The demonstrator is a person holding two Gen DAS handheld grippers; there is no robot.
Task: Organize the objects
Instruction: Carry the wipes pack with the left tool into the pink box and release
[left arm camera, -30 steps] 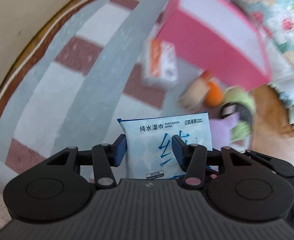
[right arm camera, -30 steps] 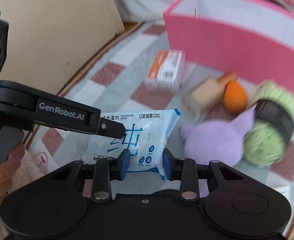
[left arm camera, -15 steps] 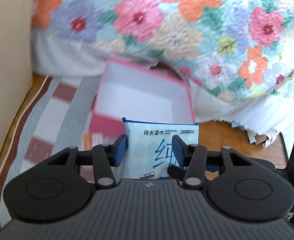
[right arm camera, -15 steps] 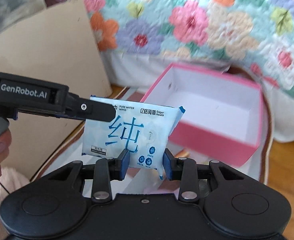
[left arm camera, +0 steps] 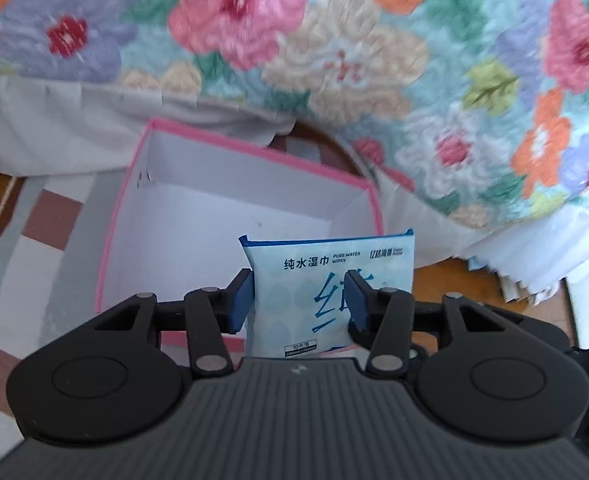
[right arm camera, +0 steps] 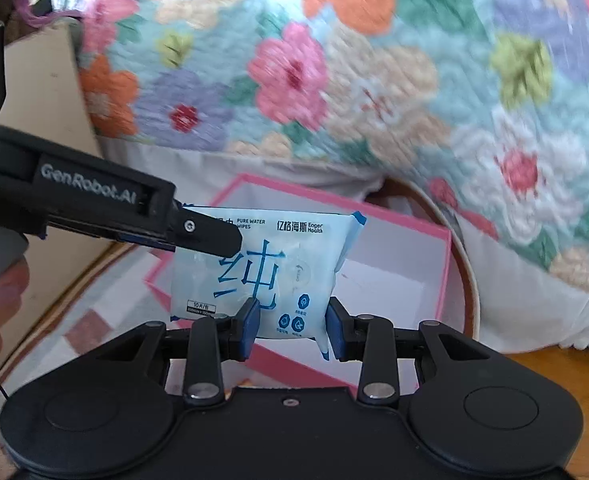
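A flowered quilt [left arm camera: 334, 40] fills the background, draped over a white sheet [left arm camera: 54, 136]; below it a striped rug [left arm camera: 34, 240] carries a pink box [left arm camera: 118, 216] with a white inside, open at the top; a pack of wipes [left arm camera: 318, 276] hangs in the air above the box's near edge, held by both tools; the left gripper [left arm camera: 299, 300] is clamped on its left part; the right gripper [right arm camera: 292, 328] is clamped on its lower right corner.
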